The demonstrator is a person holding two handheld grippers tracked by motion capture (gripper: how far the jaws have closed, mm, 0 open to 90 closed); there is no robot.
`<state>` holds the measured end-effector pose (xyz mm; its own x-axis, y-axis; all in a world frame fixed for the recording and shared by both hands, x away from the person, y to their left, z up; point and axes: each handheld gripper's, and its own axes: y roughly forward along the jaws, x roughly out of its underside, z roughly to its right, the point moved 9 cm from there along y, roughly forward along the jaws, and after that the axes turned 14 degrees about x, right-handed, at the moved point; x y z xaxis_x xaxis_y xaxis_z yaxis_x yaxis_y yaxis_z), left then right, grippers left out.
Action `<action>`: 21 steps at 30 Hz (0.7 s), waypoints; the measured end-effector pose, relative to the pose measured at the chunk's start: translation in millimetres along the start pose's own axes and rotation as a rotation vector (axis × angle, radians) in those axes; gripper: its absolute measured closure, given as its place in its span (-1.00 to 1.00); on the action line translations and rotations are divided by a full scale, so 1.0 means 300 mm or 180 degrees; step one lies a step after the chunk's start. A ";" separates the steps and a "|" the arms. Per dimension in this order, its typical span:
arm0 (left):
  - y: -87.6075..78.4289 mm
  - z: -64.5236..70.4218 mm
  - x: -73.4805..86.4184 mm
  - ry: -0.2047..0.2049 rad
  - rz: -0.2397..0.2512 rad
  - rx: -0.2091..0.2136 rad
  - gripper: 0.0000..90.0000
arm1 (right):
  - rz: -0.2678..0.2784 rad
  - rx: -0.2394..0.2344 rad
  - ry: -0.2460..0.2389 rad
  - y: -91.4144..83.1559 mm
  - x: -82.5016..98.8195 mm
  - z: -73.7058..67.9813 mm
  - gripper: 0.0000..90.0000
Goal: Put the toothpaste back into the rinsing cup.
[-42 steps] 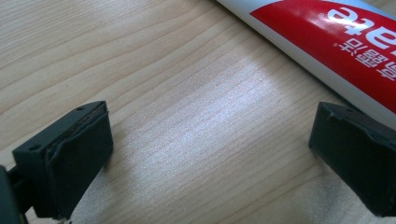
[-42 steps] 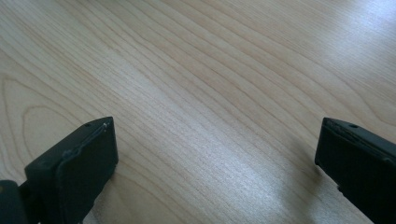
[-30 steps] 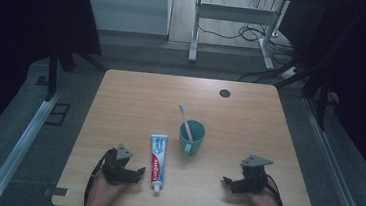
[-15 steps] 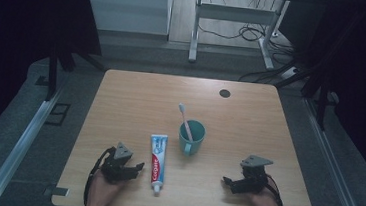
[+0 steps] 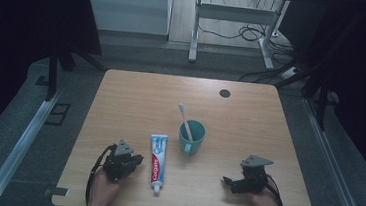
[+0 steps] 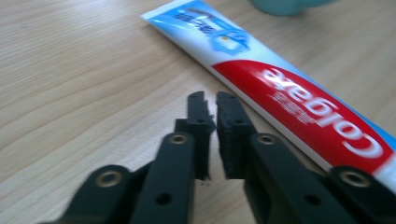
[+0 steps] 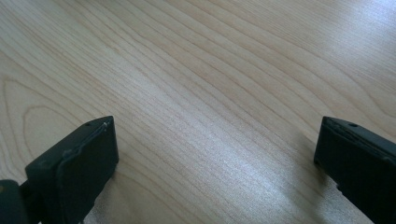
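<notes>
Two grippers low in the high view. Left gripper point(image 5: 133, 160) jaws have just been closing, now together on nothing, just left of the toothpaste tube point(image 5: 157, 161) flat on the bench point(image 5: 250, 114), likely lining up. Right gripper point(image 5: 229, 182) jaws wide apart, idle.

teal mug point(image 5: 191, 137), toothbrush point(image 5: 185, 120) inside, wooden table point(image 5: 136, 99)

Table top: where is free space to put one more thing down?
The table is bare across its far half, from the mug with the toothbrush back to the dark round spot. Bare too: between mug and right gripper. Crowded: near left, where the toothpaste tube lies beside the left gripper.
</notes>
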<state>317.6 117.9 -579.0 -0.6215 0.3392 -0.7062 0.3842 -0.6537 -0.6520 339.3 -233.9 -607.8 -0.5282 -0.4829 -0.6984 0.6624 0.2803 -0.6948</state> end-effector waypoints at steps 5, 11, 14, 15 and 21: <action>-0.003 0.038 -0.025 0.0027 0.0051 0.0180 0.91 | 0.0001 0.0001 0.0001 0.000 0.000 0.000 -1.00; 0.009 0.082 -0.054 0.0111 0.0053 0.0313 0.93 | 0.0000 0.0009 0.0007 0.000 0.000 0.001 -1.00; 0.021 0.105 -0.066 0.0162 0.0035 0.0376 0.92 | -0.0001 0.0009 0.0009 0.000 0.000 0.001 -1.00; 0.025 0.113 -0.070 0.0193 0.0025 0.0388 0.91 | -0.0001 0.0011 0.0010 0.001 -0.001 0.001 -1.00; 0.061 0.170 -0.088 0.0343 -0.0066 0.0456 0.91 | -0.0001 0.0012 0.0012 0.001 -0.001 0.001 -1.00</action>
<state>306.2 62.6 -558.3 -0.5486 0.4190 -0.7235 0.2662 -0.7328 -0.6262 339.7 -234.0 -607.8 -0.5304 -0.4800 -0.6988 0.6642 0.2770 -0.6943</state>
